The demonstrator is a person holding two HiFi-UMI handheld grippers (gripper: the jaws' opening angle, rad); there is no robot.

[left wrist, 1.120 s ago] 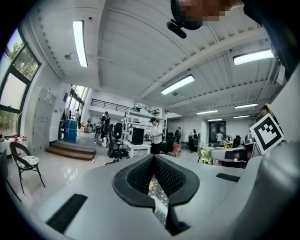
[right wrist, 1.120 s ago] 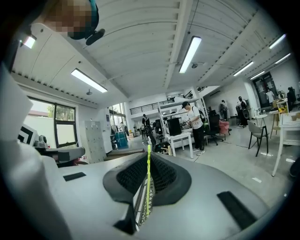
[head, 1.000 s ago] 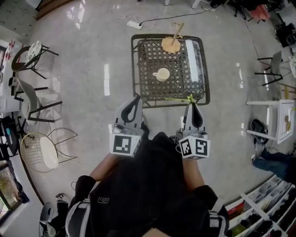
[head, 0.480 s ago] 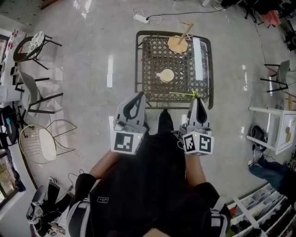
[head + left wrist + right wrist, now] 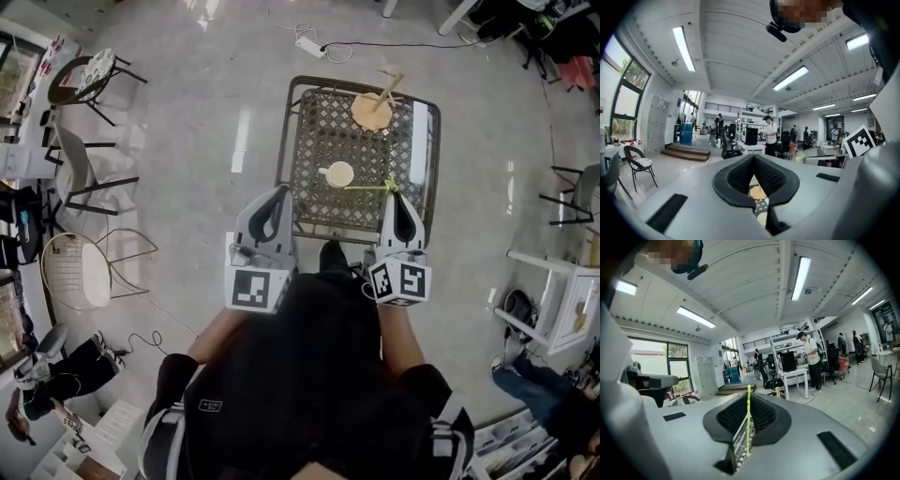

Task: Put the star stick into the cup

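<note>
grey-shelled right gripper [image 5: 749, 398] has its jaws pinched together on the star stick [image 5: 748, 425], a thin yellow-green line standing up through the slot between them, crosswise to the jaws. in the head view the stick runs sideways from the gripper's tip toward the person's left, low over the near part of the wire table [image 5: 323, 131]. the lumpier bit that looks like the star sits at the jaw end. the stick's free end stops just right of the cup [image 5: 338, 173], near it but apart. its long axis lies roughly level, so i judge it must be tipped upright, free end down, and carried a little left and forward over the cup's mouth. the left gripper [image 5: 278, 193] hovers at the table's near left edge, jaws closed on nothing, about as near the cup as the right one.
</note>
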